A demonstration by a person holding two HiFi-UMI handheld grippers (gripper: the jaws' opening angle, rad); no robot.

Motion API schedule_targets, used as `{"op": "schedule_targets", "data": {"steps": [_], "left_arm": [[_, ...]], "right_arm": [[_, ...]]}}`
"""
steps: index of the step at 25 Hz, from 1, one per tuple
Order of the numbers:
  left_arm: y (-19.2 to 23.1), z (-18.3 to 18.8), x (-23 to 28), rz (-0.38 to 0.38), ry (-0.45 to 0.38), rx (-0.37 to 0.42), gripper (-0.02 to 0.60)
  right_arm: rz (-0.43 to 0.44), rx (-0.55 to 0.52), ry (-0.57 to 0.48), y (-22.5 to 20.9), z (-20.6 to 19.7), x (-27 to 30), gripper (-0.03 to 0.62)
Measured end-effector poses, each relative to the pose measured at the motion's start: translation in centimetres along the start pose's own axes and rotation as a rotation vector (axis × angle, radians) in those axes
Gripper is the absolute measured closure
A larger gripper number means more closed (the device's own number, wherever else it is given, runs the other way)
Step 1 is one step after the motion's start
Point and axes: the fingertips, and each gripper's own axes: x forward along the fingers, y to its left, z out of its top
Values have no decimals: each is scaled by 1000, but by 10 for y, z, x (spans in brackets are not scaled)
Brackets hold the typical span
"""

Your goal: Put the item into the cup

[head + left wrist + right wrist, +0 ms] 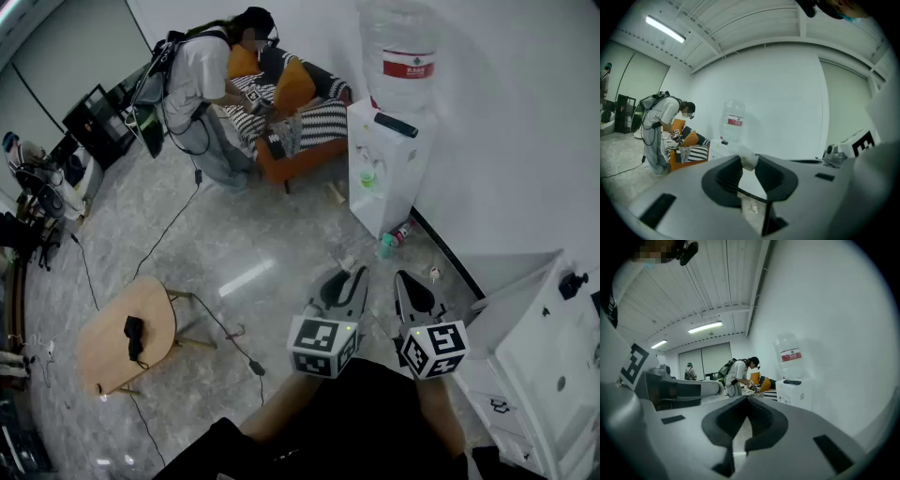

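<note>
Both grippers are held low in front of me, above the grey floor. In the left gripper view a small white crumpled item is pinched at the tips of my left gripper. The head view shows that gripper pointing toward the water dispenser. Beside it, my right gripper has its tips together with nothing between them. A green cup stands on the floor at the foot of the dispenser, ahead of both grippers and apart from them.
The white water dispenser with its big bottle stands against the wall. A bottle lies by the cup, and a small object lies on the floor nearby. There is a white cabinet at right, a round wooden table at left, and a person bent over an orange sofa.
</note>
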Motion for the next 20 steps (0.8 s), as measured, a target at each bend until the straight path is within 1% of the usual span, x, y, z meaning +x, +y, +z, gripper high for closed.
{"op": "schedule_targets", "data": {"steps": [5,8,9,12,20], "left_arm": [[-3,0,1,-7,2,2,499],[-7,-2,1,-16,7,5,499],[-8,-3,1,-19,8,6,499],[-9,-2,2,-22,9,9,499],[-4,-6,6,-19,17,-14,499]], "right_arm": [[1,6,-14,-2,2,-1,585],[17,68,-76,-3,8,-5,585],[20,75,-82,-3,9,-6,585],[8,53,-68,-3,7,-6,585],[-8,71,-66,-14,5,-6,584]]}}
